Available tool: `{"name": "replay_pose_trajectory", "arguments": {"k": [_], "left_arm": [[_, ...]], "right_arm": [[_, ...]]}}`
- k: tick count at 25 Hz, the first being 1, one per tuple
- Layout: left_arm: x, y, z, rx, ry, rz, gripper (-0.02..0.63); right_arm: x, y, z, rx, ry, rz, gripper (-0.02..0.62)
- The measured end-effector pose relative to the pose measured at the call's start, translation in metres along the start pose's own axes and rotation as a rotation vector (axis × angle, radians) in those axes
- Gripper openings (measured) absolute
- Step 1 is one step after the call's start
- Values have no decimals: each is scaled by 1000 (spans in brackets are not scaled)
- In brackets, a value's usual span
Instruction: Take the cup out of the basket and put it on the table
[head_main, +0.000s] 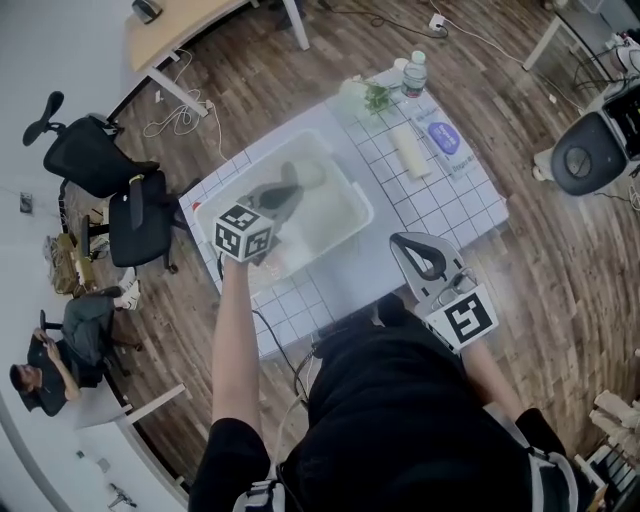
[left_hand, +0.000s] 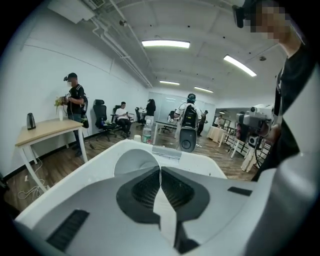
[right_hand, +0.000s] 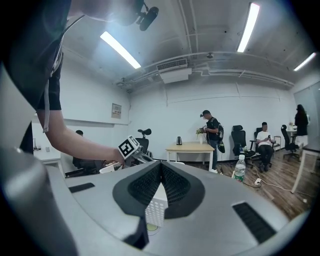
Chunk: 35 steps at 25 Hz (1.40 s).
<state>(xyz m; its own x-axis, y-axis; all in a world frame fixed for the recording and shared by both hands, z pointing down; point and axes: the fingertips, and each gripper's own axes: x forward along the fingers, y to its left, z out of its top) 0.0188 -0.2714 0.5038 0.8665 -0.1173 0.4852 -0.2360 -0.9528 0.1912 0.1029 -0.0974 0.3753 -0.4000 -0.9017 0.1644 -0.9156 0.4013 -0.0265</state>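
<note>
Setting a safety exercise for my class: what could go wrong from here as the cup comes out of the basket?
The left gripper seems to pinch the cup by its thin rim only, so it may slip or crumple when lifted. The cup sits low inside the basket, so it could catch the wall on the way out.

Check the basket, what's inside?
The left claw reaches into the basket, shut on a white cup's wall. No other item shows; the floor under the claw and its cube is covered.
</note>
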Motion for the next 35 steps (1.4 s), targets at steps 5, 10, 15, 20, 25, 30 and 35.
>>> {"name": "replay_pose_trajectory", "arguments": {"k": [5, 10, 15, 20, 25, 30, 35], "left_arm": [[-23, -12, 17, 2, -69, 66, 17], [-42, -26, 34, -7, -154, 124, 17], [-61, -40, 41, -17, -224, 187, 17], [-86, -57, 52, 5, -310, 288, 17], [-106, -73, 51, -3, -380, 357, 17], [-134, -97, 42, -15, -426, 389, 17], [-154, -125, 37, 12, -446, 380, 17]], "right_arm": [[0, 0, 4, -2, -9, 51, 15], [-1, -2, 2, -9, 7, 101, 15], [0, -2, -2, -31, 41, 159, 15], [1, 4, -9, -37, 56, 223, 15], [4, 12, -9, -60, 40, 256, 15], [0, 25, 1, -69, 20, 248, 15], [-10, 47, 3, -69, 19, 234, 15]]}}
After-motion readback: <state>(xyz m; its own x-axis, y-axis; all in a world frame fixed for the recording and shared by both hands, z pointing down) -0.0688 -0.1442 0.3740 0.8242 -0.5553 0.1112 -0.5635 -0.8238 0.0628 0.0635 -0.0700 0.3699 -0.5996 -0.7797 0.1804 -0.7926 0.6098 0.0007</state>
